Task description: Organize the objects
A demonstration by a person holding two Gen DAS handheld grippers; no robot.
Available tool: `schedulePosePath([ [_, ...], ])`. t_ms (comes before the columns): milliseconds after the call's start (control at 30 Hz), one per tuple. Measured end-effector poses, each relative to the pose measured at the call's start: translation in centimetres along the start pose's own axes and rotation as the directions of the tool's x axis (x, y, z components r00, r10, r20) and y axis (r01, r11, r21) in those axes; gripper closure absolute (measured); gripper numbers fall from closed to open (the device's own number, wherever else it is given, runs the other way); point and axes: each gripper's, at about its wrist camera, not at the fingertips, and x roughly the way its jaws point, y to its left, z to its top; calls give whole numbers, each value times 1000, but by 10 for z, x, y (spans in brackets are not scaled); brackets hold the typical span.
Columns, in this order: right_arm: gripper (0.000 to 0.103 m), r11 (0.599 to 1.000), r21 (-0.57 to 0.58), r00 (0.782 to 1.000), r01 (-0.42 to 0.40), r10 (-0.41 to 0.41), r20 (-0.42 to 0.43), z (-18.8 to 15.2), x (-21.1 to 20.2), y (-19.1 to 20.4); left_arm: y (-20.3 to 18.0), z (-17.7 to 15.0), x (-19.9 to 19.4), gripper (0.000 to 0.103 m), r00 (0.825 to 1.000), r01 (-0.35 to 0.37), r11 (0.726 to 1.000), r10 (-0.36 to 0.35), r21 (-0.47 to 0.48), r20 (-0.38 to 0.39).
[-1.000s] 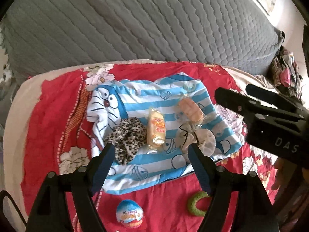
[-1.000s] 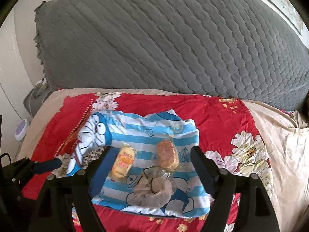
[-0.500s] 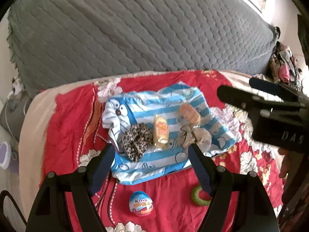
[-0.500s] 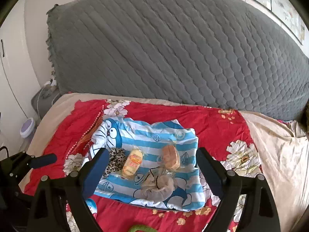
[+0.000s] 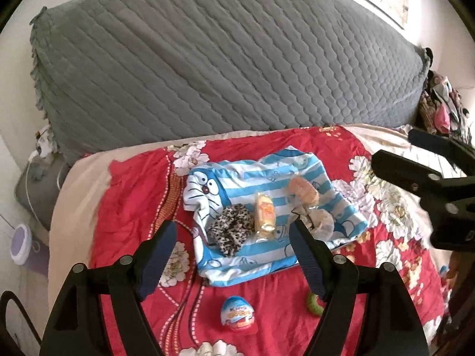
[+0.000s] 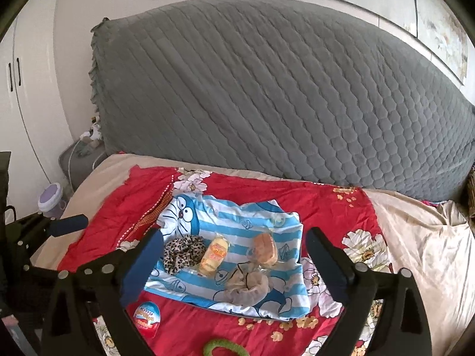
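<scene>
Both tools have pulled back and up from the bed since a moment ago, so the things on it look smaller and farther off now. More of the big gray headboard (image 6: 267,89) shows too.

The left tool (image 5: 233,252) is spread wide and holds nothing. The right tool (image 6: 234,258) is spread wide too, with nothing in it.

Ahead of both tools lies a blue striped cloth (image 6: 237,225) with a cartoon cat face, flat on the red flowered blanket (image 6: 326,207). Four things sit on the cloth: a spotted hair tie (image 6: 182,250) toward the left finger, a yellow snack pack (image 6: 214,255) just beside it, a round bun in a clear wrap (image 6: 265,249) toward the right, and a tan hair tie (image 6: 248,286) close in front of the bun, touching its wrap.

Two things are off the cloth, on the blanket, closer in than the cloth. A chocolate egg (image 5: 237,316) lies low between the left tool's fingers, and a green ring (image 5: 314,304) peeks out behind its right finger.

I think the sorting is partway done, and this is the pause between picks. Next, one tool should likely go down to the egg or the green ring, close on it gently, and carry it to the cloth. The egg is round and smooth, so it may roll away or slip.
</scene>
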Motion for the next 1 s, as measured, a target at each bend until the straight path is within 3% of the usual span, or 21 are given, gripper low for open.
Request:
schedulePosePath([
  [267,2,1000,1,1000,-22,22,-10,-15,-14,3,5,-20,-11,24,1000,-12,999,12,44,5],
  [533,2,995,-101,999,11,-7,46,-26,-41,16,3,-33,-16,24,1000,-16,998,16,62,-4],
  [800,2,997,-79,999,-5,8,44,-38,-61,18,-8,-40,-32,24,999,-31,995,29,94,24],
  [1000,2,995,-100,998,27,-21,62,-54,-75,23,-11,-47,-44,24,1000,-27,994,25,110,20],
])
